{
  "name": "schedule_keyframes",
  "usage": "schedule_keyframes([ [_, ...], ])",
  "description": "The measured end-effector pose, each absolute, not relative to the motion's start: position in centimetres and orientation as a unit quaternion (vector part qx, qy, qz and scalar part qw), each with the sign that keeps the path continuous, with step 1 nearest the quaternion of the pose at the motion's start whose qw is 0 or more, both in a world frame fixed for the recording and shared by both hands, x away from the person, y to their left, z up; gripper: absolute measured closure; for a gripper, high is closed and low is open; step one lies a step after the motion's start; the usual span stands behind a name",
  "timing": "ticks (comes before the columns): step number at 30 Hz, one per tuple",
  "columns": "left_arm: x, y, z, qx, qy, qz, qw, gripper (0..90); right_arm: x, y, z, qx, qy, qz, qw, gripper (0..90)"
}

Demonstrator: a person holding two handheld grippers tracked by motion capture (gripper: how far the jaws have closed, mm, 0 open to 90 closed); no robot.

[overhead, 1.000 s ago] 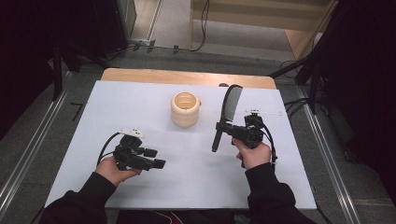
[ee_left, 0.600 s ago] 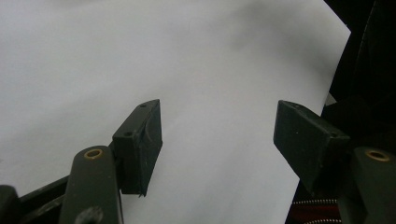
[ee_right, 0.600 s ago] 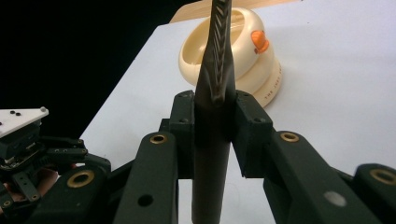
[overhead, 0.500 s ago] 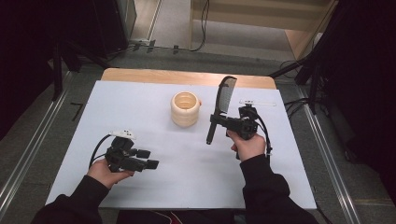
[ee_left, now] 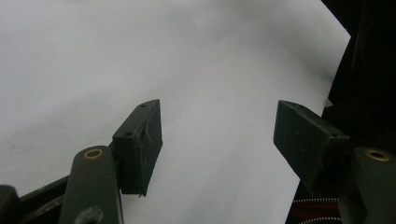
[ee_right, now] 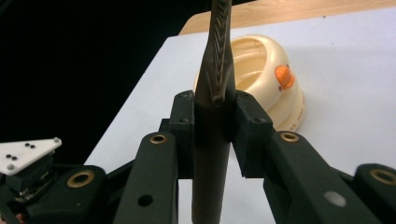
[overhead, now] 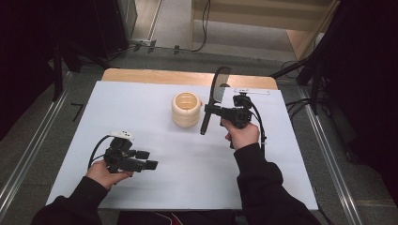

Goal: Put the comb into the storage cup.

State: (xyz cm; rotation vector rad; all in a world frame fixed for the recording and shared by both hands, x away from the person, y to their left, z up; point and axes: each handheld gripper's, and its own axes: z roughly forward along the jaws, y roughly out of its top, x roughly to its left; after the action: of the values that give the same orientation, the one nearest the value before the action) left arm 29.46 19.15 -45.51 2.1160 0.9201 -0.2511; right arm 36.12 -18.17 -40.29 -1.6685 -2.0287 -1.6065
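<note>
White sheeting covered my desk point(overhead: 155, 93), where my right tool point(overhead: 210, 111) clamped a dark knife point(overhead: 214, 93) upright beside the cream ribbed container point(overhead: 186, 109), while my left tool point(overhead: 148, 159) hung released, well apart.

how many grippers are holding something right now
1. The right gripper is clamped on the dark knife, beside the cream container. The left gripper is open over the white table.
</note>
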Motion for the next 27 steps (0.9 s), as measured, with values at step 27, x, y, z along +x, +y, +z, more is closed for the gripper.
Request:
schedule_keyframes([
  [27,29.8,19.5,-45.7,0.833,0.367,-0.103,0.4,33.1,41.2,-15.7,-38.2,-0.552,-0.648,-0.524,0.008,69.6],
])
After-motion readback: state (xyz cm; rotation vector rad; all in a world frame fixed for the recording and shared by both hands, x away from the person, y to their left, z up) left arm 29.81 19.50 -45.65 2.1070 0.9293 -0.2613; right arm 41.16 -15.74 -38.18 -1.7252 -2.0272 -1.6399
